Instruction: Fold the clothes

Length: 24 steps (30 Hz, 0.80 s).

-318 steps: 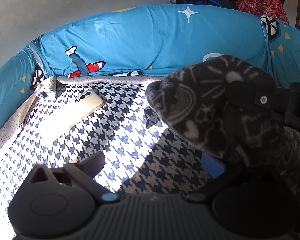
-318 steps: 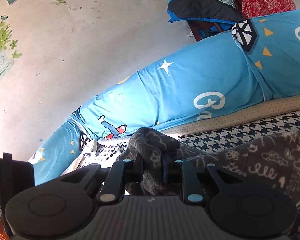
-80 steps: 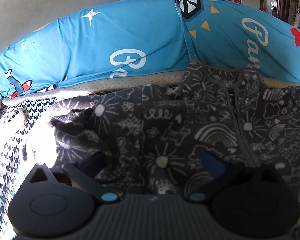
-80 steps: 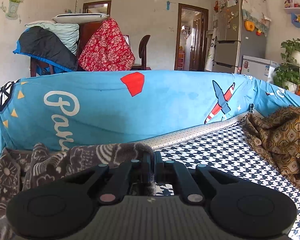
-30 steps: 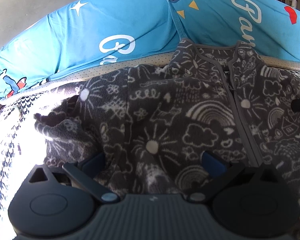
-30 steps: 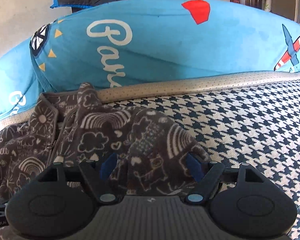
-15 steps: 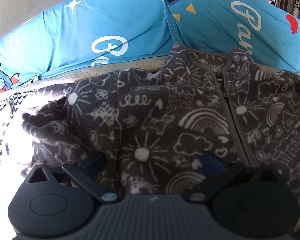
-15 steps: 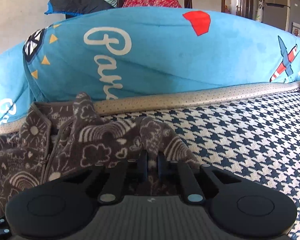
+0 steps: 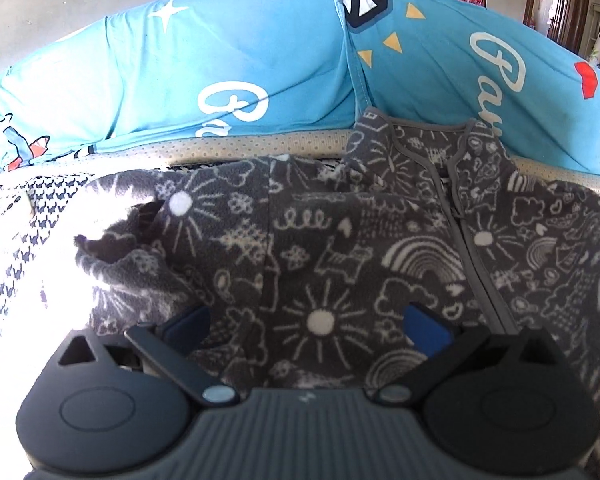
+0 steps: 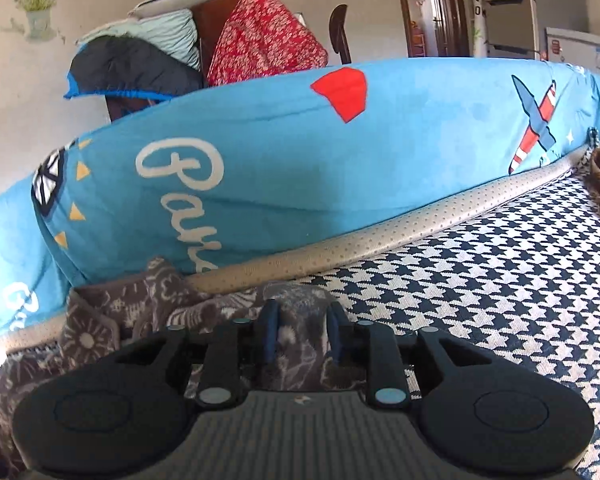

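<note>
A lived-in home: a blue cartoon-print sofa cushion [image 10: 300, 168], a grey refrigerator [image 10: 532, 4], a wooden doorway [image 10: 432, 8], and piled bedding [image 10: 140, 60].

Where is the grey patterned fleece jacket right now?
The fleece jacket lies spread on the houndstooth cover, collar against the blue cushion.

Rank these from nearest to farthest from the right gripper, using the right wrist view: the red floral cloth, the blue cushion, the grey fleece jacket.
1. Grey fleece jacket: between the fingers of the right gripper.
2. Blue cushion: straight ahead, behind the beige piping.
3. Red floral cloth: beyond the cushion, upper centre.
</note>
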Motion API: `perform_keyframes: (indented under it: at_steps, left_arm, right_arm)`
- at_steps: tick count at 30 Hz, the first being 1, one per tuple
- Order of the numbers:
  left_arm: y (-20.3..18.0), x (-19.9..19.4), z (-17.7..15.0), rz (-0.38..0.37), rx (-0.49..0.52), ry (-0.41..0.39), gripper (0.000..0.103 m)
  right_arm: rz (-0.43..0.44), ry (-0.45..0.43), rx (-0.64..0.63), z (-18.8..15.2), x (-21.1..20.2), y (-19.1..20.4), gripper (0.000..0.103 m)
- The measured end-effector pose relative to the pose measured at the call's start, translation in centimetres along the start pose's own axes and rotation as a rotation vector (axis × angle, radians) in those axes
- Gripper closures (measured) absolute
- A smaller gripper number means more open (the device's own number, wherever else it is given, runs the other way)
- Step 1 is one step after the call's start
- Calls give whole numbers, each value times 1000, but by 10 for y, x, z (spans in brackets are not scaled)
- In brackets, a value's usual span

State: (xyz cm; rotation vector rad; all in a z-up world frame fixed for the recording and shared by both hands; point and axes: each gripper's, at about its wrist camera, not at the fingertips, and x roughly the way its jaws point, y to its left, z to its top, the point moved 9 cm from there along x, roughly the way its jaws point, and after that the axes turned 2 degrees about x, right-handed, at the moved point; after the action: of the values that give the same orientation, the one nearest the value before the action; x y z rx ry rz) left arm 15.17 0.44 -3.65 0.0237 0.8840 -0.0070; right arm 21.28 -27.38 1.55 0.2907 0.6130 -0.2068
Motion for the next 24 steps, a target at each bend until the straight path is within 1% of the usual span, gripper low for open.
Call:
perform_keyframes:
  at_steps: [3, 6, 10, 16, 19, 24]
  left_arm:
    - [-6, -11, 5, -11, 3, -18, 0]
    - [-13, -26, 7, -19, 16, -38, 0]
    - [-25, -50, 9, -42, 33, -70, 0]
    - [-47, -84, 13, -76, 79, -126, 0]
    - [-62, -90, 8, -88, 117, -130, 0]
    - [-80, -85, -3, -60, 187, -131, 0]
  right_arm:
    - [-45, -2, -13, 2, -13, -12, 71]
    - [-77, 28, -32, -3, -22, -22, 70]
    - [-79, 52, -61, -10, -33, -33, 68]
    - [-69, 93, -65, -24, -51, -45, 61]
    - [-63, 115, -72, -34, -61, -49, 57]
    - [-54, 154, -84, -52, -78, -55, 54]
